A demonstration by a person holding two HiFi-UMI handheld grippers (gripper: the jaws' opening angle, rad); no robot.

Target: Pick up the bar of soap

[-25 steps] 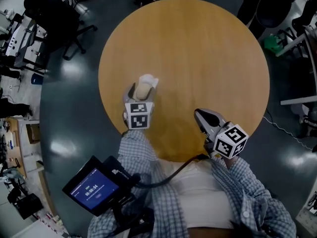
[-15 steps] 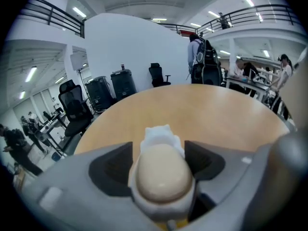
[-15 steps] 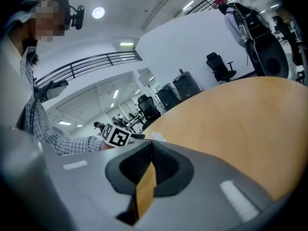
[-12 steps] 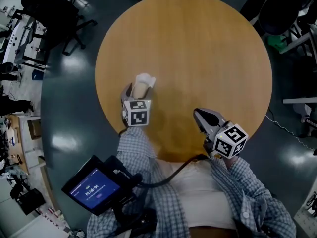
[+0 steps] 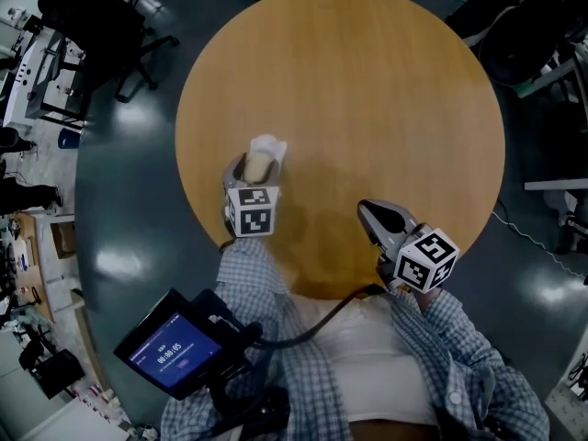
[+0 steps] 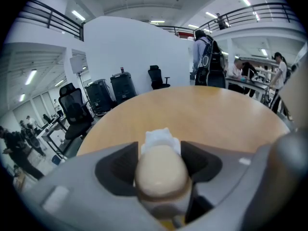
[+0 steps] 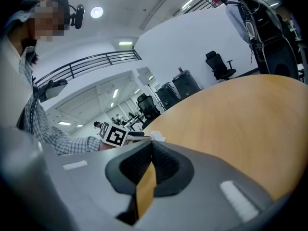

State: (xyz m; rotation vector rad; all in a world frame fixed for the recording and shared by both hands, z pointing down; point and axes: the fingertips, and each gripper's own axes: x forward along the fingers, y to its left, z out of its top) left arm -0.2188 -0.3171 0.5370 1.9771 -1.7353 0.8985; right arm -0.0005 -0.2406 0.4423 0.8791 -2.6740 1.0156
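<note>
— What do we see over the round wooden table?

— Our left gripper works at the table's left side. Its jaws are closing on the bar of soap, with a pad against each flank.

— And our right gripper?

— Pressed together and empty, by the table's near edge. Just behind the soap we make out a small white piece.

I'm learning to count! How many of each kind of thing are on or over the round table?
Grippers: 2 (left gripper, jaws closing on the bar of soap; right gripper, shut, empty)
Bar of soap: 1
White crumpled thing: 1
Round table: 1
Total: 5
</note>
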